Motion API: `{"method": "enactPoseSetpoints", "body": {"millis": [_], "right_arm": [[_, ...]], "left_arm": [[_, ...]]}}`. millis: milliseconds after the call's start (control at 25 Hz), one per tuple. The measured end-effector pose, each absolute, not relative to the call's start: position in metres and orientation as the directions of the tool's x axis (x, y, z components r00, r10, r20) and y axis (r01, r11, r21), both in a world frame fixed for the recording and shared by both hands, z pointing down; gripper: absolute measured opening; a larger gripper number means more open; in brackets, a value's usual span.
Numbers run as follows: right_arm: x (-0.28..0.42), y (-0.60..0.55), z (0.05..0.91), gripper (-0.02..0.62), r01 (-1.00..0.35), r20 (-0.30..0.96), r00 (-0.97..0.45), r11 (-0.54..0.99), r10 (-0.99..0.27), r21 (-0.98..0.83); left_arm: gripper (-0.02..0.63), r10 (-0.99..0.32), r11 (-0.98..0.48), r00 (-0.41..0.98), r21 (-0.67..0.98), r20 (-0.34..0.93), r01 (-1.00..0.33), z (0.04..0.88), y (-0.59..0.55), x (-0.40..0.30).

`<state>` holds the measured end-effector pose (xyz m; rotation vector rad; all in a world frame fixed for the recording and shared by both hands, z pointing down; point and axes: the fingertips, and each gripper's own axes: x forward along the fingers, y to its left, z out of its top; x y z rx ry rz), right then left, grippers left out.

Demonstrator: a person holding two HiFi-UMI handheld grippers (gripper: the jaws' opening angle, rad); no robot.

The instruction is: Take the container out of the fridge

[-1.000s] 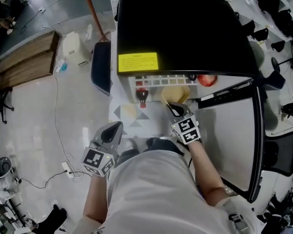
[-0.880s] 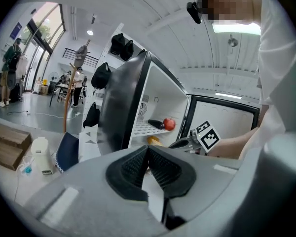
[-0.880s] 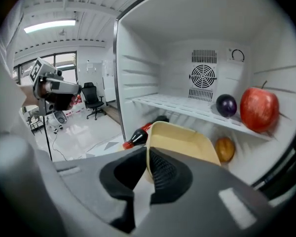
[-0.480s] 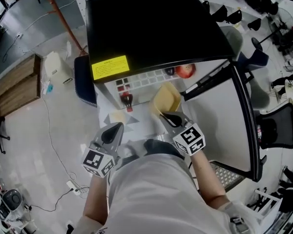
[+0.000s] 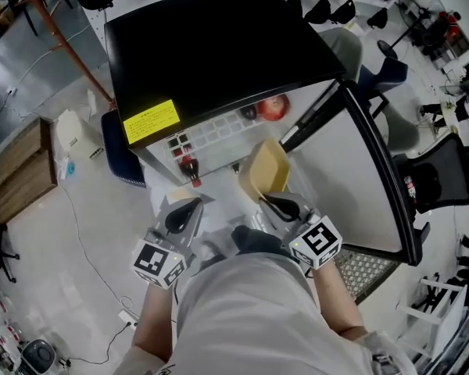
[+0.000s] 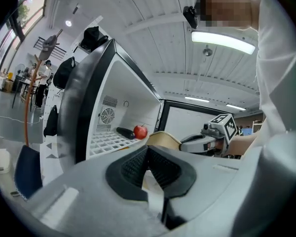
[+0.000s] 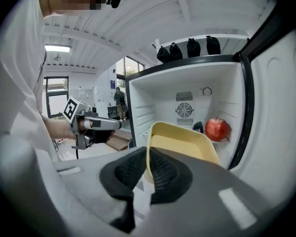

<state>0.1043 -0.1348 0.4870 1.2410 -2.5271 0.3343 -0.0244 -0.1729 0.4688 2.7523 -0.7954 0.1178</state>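
A shallow yellow container (image 5: 264, 169) (image 7: 183, 146) hangs in front of the open black fridge (image 5: 211, 49), just outside its white shelf (image 5: 219, 133). My right gripper (image 5: 275, 201) (image 7: 148, 168) is shut on the container's near rim. From the left gripper view the container (image 6: 163, 139) shows edge-on beside the right gripper (image 6: 203, 140). My left gripper (image 5: 181, 213) (image 6: 147, 169) hangs at the lower left, shut with nothing between its jaws.
Inside the fridge sit a red apple (image 5: 272, 108) (image 7: 217, 129), a dark oblong thing (image 6: 125, 132) and a cola bottle (image 5: 188, 166). The fridge door (image 5: 367, 170) stands open to the right. A yellow label (image 5: 151, 121) marks the fridge top. Office chairs (image 5: 445, 182) stand at the right.
My right gripper has pulled the yellow container back out of the fridge, away from the shelf. The head view has swung, so the fridge sits more to the left. The left gripper has stayed low.
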Motion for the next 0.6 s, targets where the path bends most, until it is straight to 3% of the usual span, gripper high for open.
{"method": "enactPoseSetpoints", "body": {"millis": [600], "right_arm": [[0.132, -0.106, 0.437, 0.018, -0.867, 0.195, -0.488, 0.498, -0.851, 0.003]], "left_arm": [[0.008, -0.439, -0.875, 0.894, 0.187, 0.083, -0.447, 0.430, -0.173, 0.003]]}}
